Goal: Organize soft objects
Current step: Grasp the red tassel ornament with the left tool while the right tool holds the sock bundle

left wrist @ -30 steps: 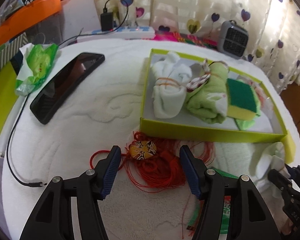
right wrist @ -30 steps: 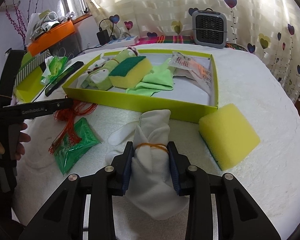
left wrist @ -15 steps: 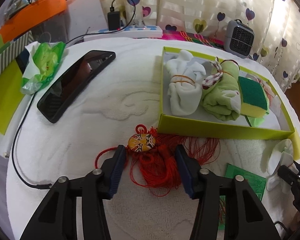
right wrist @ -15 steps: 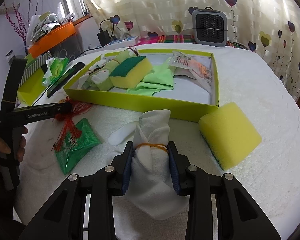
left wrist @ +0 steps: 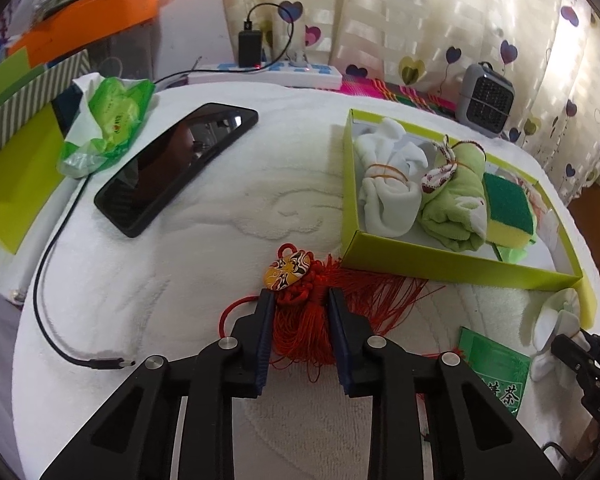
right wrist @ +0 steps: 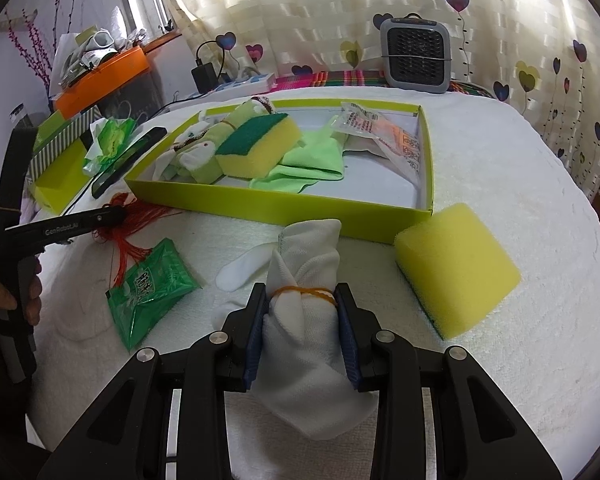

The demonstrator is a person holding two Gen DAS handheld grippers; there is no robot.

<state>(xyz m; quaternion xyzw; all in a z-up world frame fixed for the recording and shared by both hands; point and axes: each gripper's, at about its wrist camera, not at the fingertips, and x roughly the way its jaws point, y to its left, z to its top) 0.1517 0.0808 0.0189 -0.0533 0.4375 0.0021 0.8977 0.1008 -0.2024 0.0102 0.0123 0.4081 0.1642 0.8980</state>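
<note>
- Left wrist view: our left claw is pinched on the red tassel ornament, its painted mask charm lying just beyond the fingertips on the white-towelled bench.
- Far right of the tassel sits the green tray, holding a white cloth bundle, a green rolled towel and a green-topped sponge side by side.
- A black phone lies far left, well apart from the tray.
- Right wrist view: our right claw is clamped on a white rolled cloth tied with an orange band, resting on the bench just near the tray's front wall.
- A loose yellow sponge lies to its right; a green packet lies to its left.
</note>
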